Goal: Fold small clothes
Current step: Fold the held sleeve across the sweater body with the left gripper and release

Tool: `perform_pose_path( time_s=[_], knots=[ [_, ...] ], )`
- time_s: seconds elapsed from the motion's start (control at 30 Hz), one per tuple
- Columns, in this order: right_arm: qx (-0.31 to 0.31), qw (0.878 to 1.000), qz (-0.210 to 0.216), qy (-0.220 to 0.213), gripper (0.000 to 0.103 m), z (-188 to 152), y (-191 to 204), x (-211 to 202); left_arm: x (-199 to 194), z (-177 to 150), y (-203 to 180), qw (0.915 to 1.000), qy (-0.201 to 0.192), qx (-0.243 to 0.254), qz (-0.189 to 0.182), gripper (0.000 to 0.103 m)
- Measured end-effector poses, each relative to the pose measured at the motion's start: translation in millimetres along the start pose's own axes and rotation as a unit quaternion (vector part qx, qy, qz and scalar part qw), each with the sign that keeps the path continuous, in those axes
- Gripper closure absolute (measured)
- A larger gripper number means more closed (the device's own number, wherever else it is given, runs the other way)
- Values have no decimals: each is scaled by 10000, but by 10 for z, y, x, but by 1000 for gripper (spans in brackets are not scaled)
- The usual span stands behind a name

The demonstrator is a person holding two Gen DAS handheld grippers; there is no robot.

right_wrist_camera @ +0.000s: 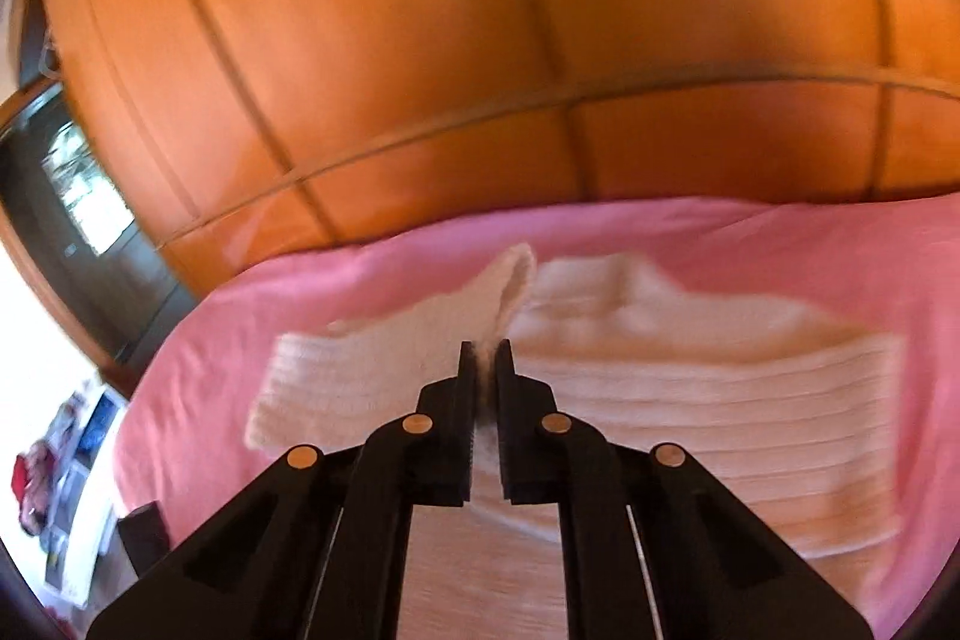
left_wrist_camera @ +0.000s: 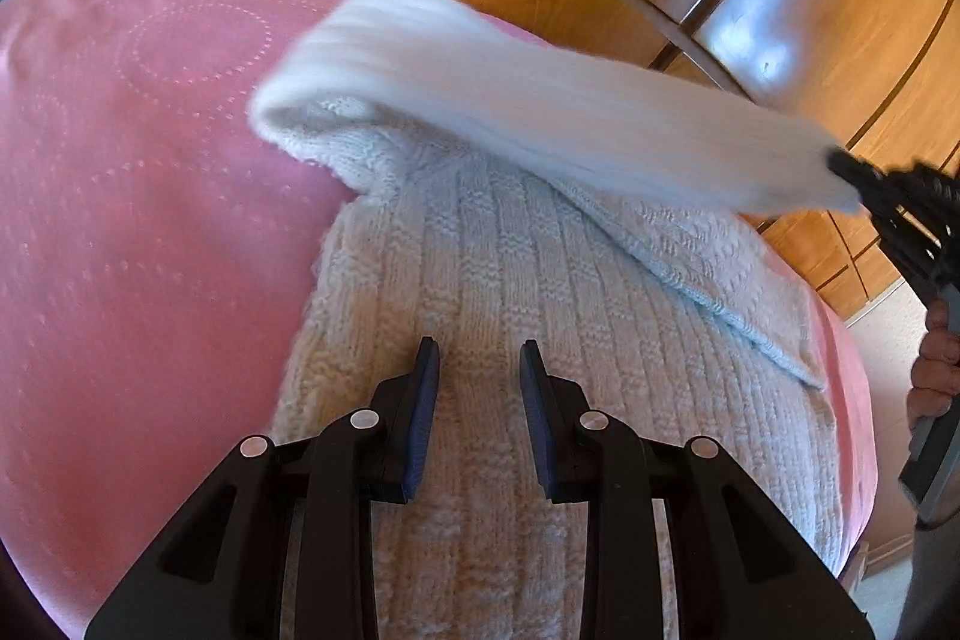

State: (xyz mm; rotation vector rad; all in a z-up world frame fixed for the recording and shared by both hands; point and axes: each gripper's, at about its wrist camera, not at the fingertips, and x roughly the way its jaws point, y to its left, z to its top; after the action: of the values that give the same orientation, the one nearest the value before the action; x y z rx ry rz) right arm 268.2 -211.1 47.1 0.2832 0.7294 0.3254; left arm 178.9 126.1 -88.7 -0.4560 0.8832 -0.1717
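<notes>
On pink bedspread (left_wrist_camera: 120, 220), sweater (left_wrist_camera: 480, 280) sleeve (left_wrist_camera: 540, 100) stretches rightward.

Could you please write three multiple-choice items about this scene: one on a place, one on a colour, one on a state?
1. Where does the white knitted sweater lie?
A. on the bed cover
B. on a chair
C. in a drawer

2. What colour is the bed cover?
A. green
B. pink
C. grey

3. How do the jaws of the right gripper stand?
A. wide open, empty
B. out of view
C. shut on the sleeve

Key: 1 A, the cover shows around the sweater; 2 B, plainly pink in both views; 3 C, white knit is pinched between the jaws and the sleeve is raised.
</notes>
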Motion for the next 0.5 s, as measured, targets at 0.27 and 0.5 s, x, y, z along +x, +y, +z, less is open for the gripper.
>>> perform_pose_path(
  time_s=[0.27,0.5],
  knots=[
    [1114,9868,-1078,469,98,-376,-1147,87,2,1,-35,10000,6,38,86,76],
    [1139,9795,-1530,655,97,-556,-1364,167,-57,74,-181,9981,174,247,530,76]
  ],
)
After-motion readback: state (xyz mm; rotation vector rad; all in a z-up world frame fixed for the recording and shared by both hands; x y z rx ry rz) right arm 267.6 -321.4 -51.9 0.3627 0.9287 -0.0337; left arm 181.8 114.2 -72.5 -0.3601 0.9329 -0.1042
